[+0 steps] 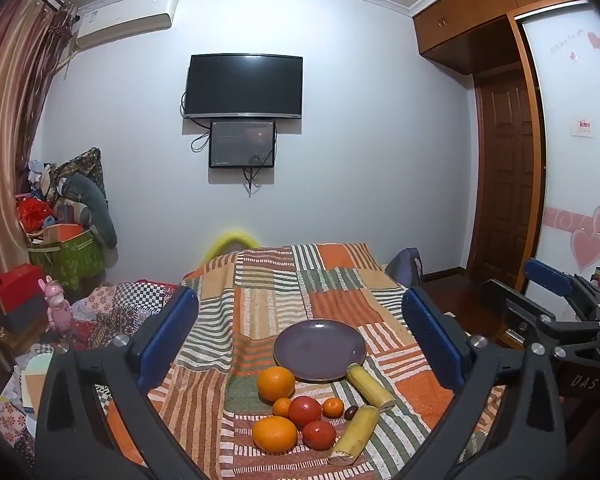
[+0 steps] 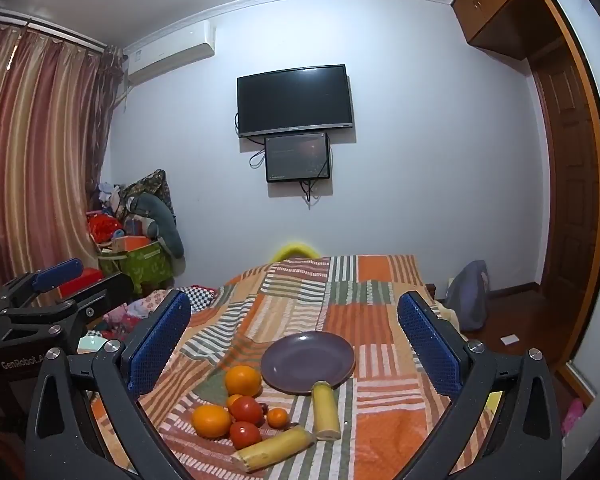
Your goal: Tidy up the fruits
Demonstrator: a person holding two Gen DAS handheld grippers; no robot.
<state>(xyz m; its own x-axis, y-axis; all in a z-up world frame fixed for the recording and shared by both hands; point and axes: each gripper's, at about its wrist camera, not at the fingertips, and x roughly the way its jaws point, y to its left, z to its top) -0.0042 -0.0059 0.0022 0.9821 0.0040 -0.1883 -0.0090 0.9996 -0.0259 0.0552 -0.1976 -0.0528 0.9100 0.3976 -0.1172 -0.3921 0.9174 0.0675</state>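
Observation:
An empty purple plate [image 1: 320,350] [image 2: 308,362] lies on the striped patchwork bedspread [image 1: 268,292] [image 2: 364,312]. In front of it lie two oranges [image 1: 276,383] [image 2: 243,380], two red tomatoes [image 1: 304,410] [image 2: 246,409], two small tangerines [image 1: 333,407] [image 2: 277,417], a dark small fruit [image 1: 350,412] and two yellow banana pieces [image 1: 370,386] [image 2: 326,410]. My left gripper [image 1: 308,340] is open, held above and behind the fruit. My right gripper [image 2: 300,348] is open too, also held back. Each gripper shows at the edge of the other's view.
A television [image 1: 244,86] and a smaller screen [image 1: 242,144] hang on the far wall. Boxes and bags [image 1: 66,236] pile up at the left by the curtain. A wooden door [image 1: 508,176] and wardrobe stand at the right. A pink toy figure [image 1: 58,310] stands left of the bed.

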